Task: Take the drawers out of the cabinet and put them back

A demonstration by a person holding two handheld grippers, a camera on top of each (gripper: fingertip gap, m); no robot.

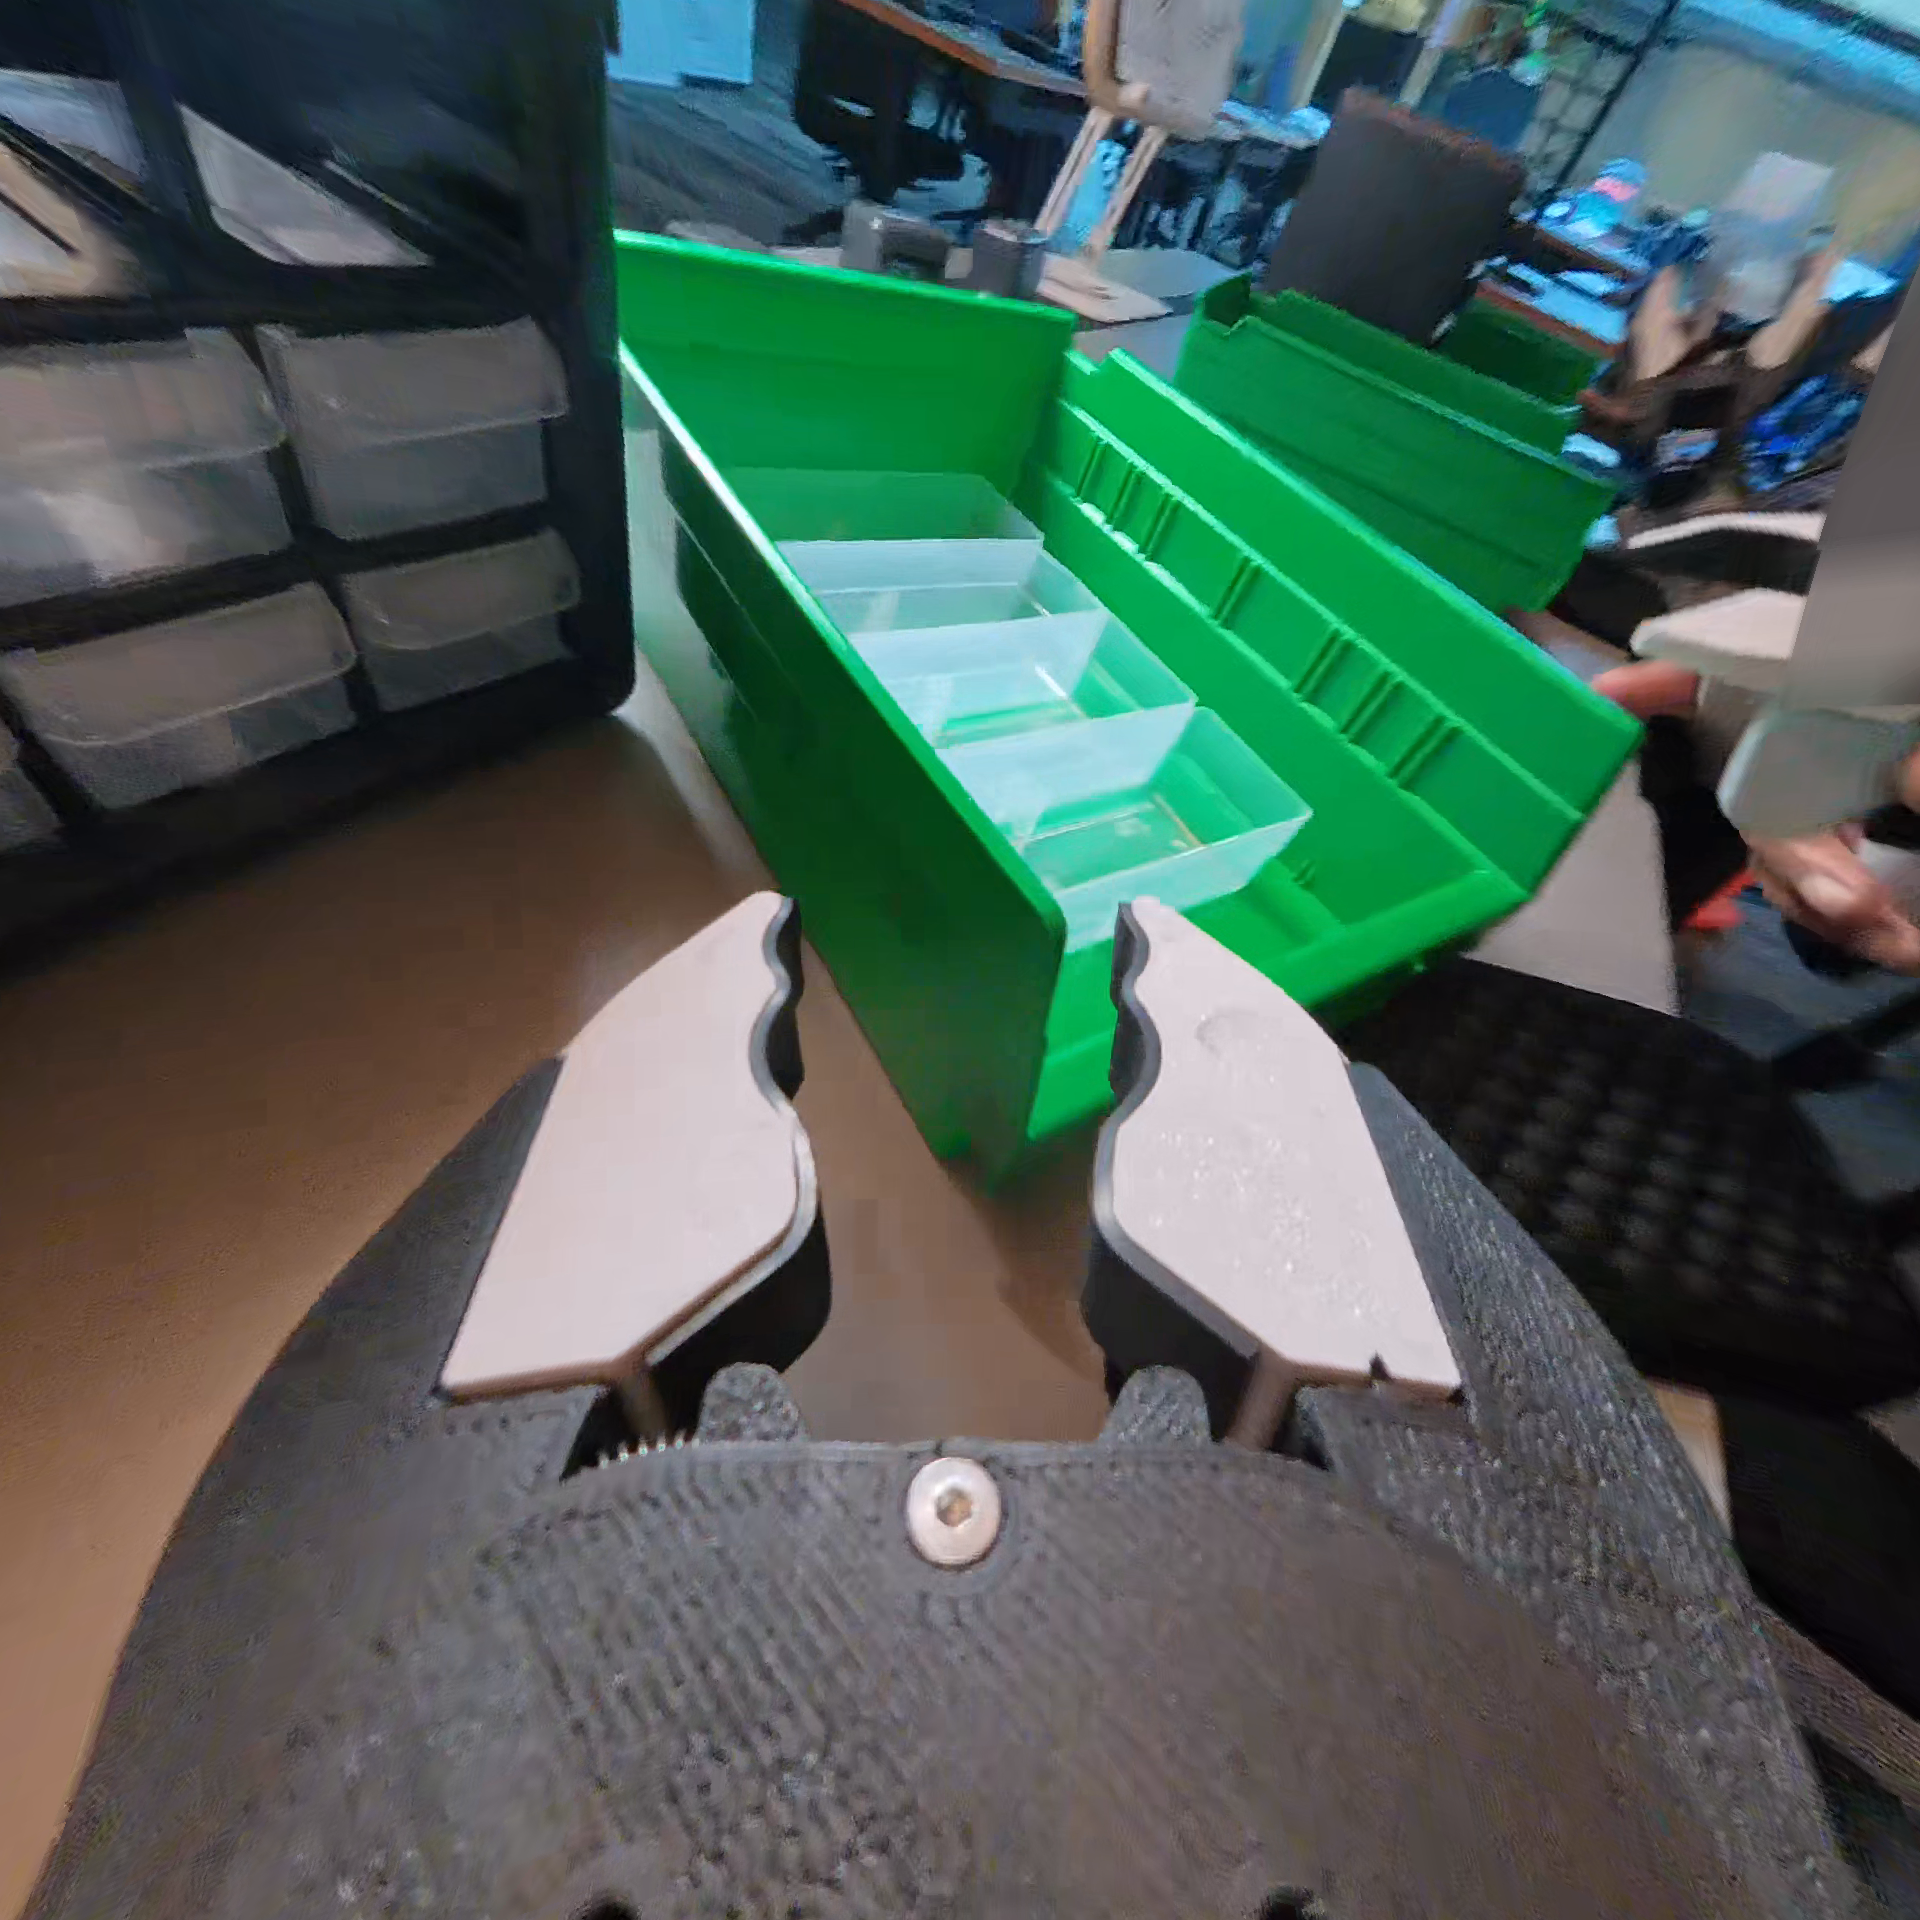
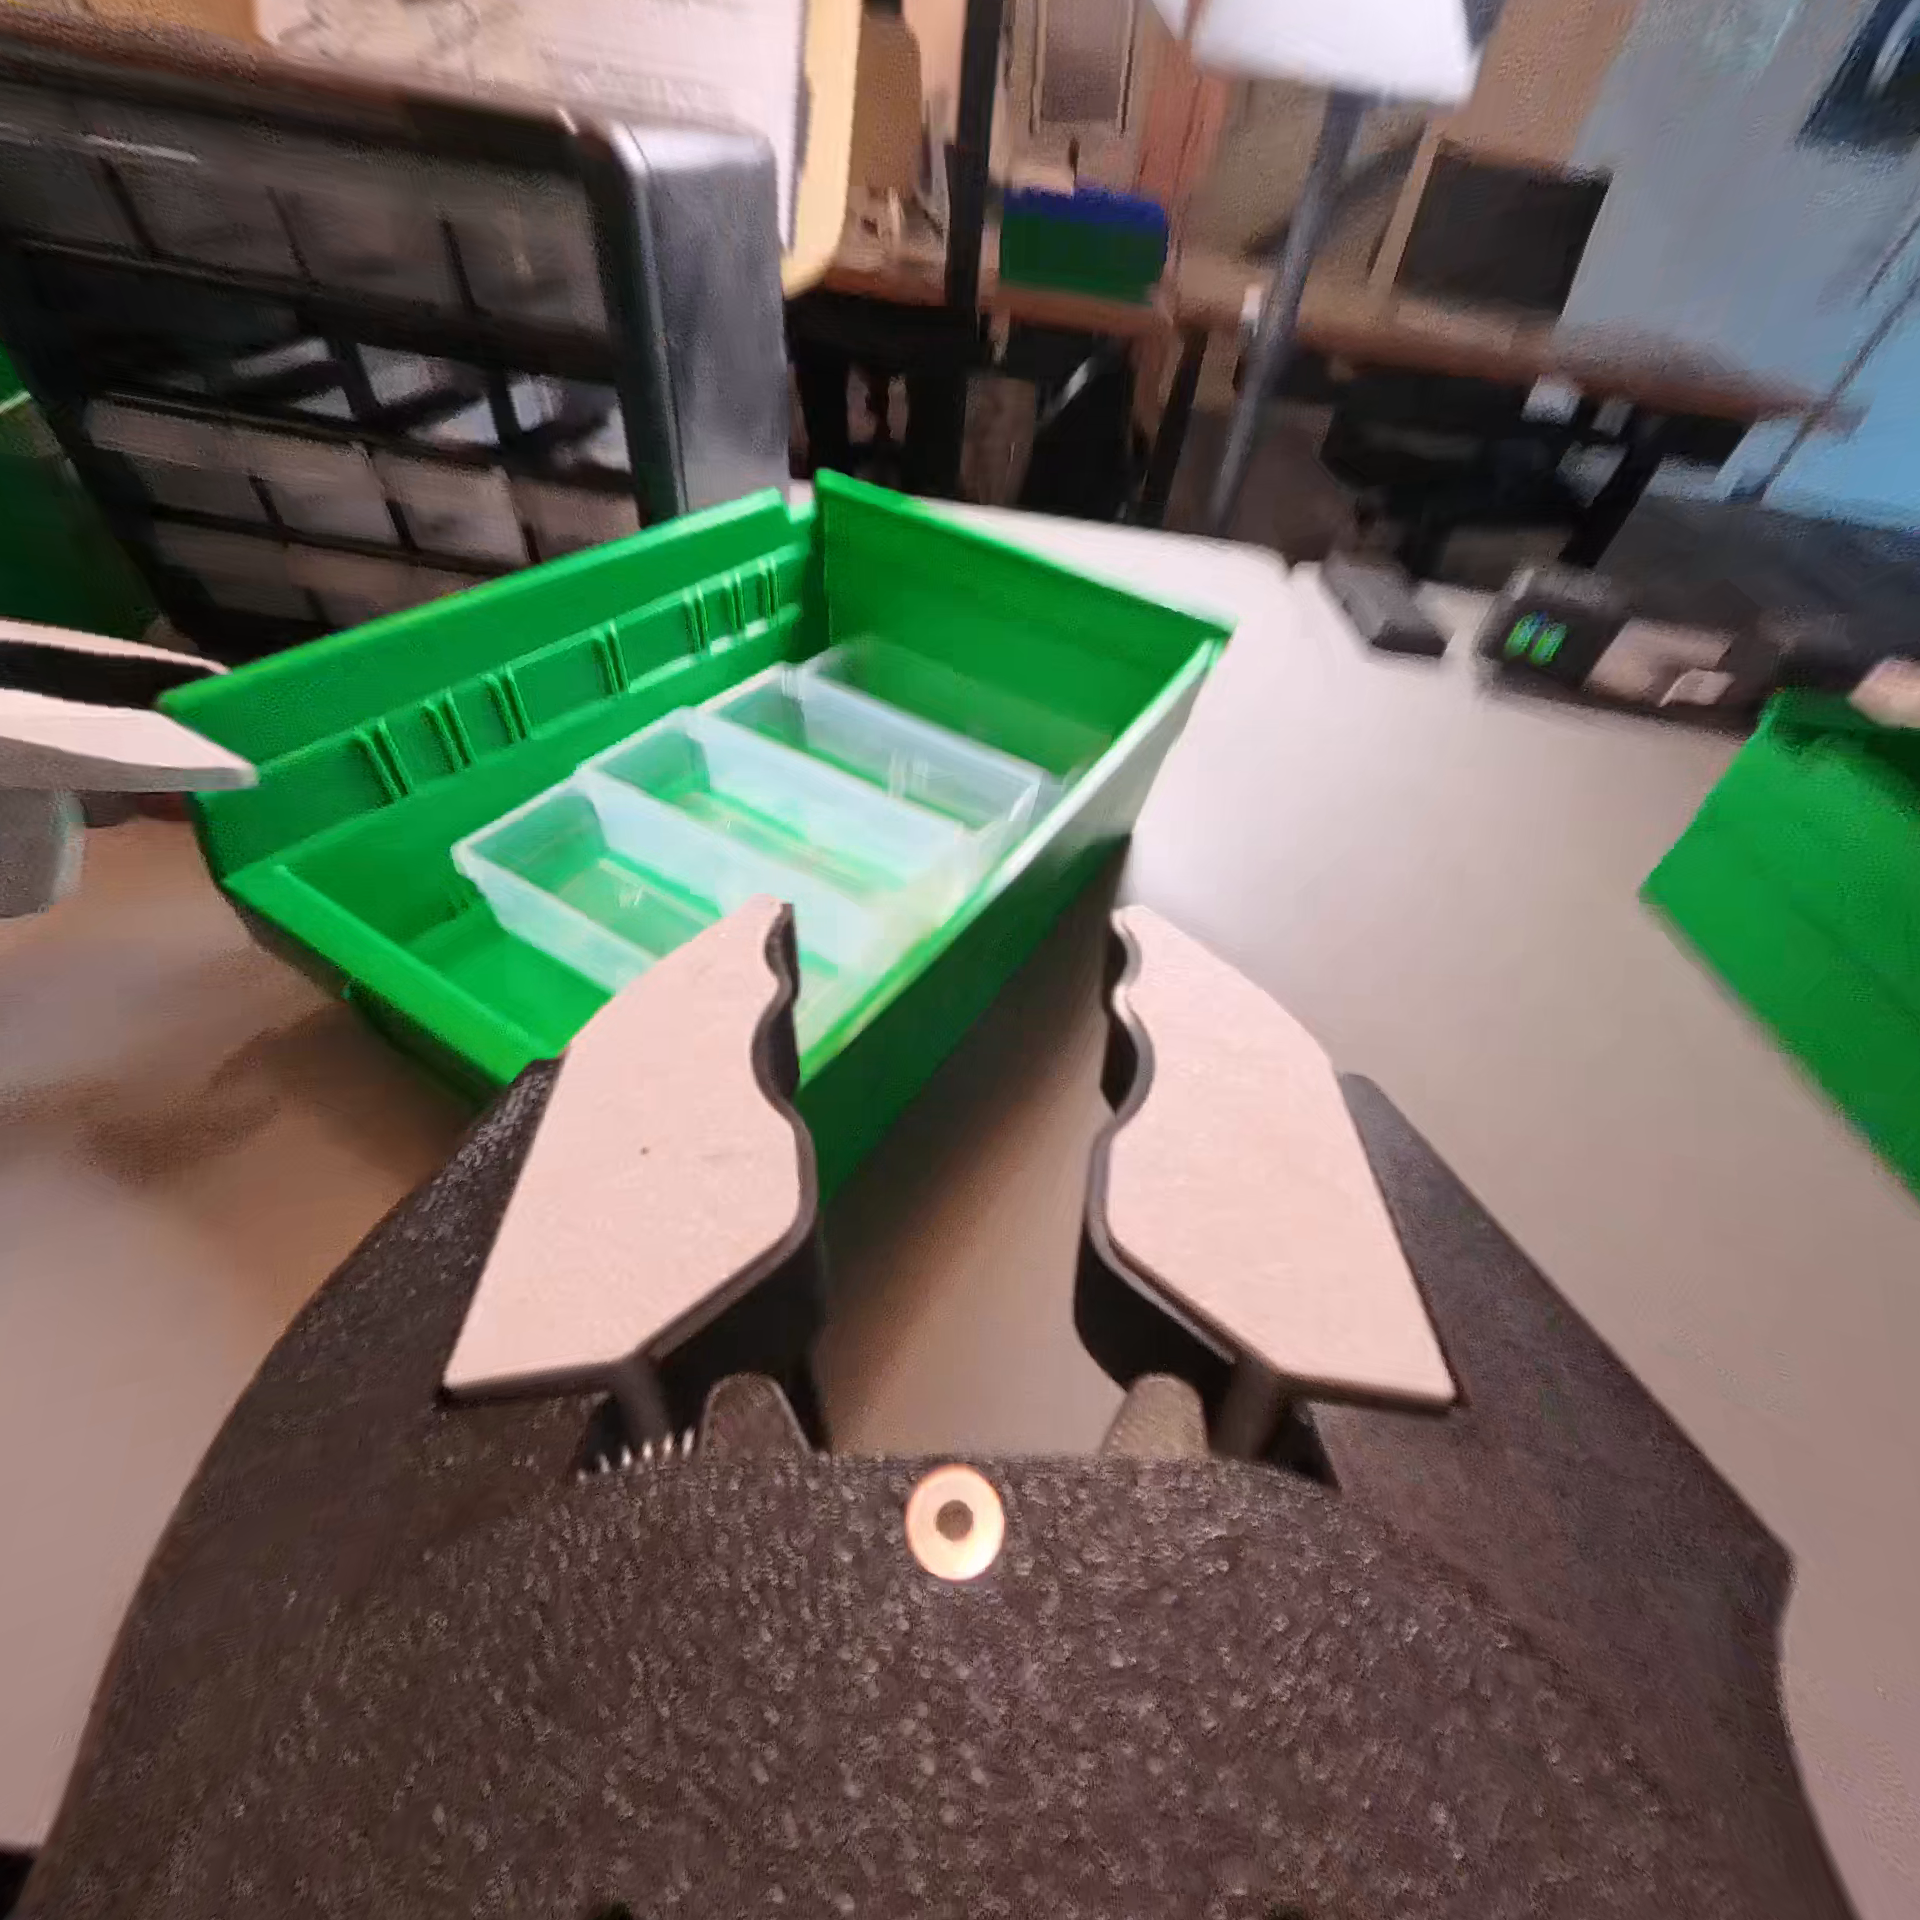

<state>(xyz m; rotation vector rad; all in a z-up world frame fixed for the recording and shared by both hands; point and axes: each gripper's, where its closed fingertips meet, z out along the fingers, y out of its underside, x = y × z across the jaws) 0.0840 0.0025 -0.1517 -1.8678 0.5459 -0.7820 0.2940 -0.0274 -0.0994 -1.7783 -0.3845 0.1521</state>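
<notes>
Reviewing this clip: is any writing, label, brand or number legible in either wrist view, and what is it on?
None can be read.
The green plastic bin, the clear plastic drawers inside it and the black drawer cabinet carry no visible text.
The background desks are too blurred to tell.

Brown table point(image 1: 312, 1091), smooth and faintly glossy, paler grey-beige in the right wrist view point(image 2: 1403, 935). Resting directly on it: black cabinet point(image 1: 582, 436) at the left, filled with clear drawers; green bin point(image 1: 883, 935) just beside the cabinet's right side, standing at an angle to it and bearing a row of four clear drawers point(image 1: 1039, 686) inside. Farther back on the same top, a second green bin point(image 1: 1382, 416), close behind the first. At the right edge in the right wrist view, another green bin point(image 2: 1808, 894), well apart from the first point(image 2: 935, 1039).
</notes>
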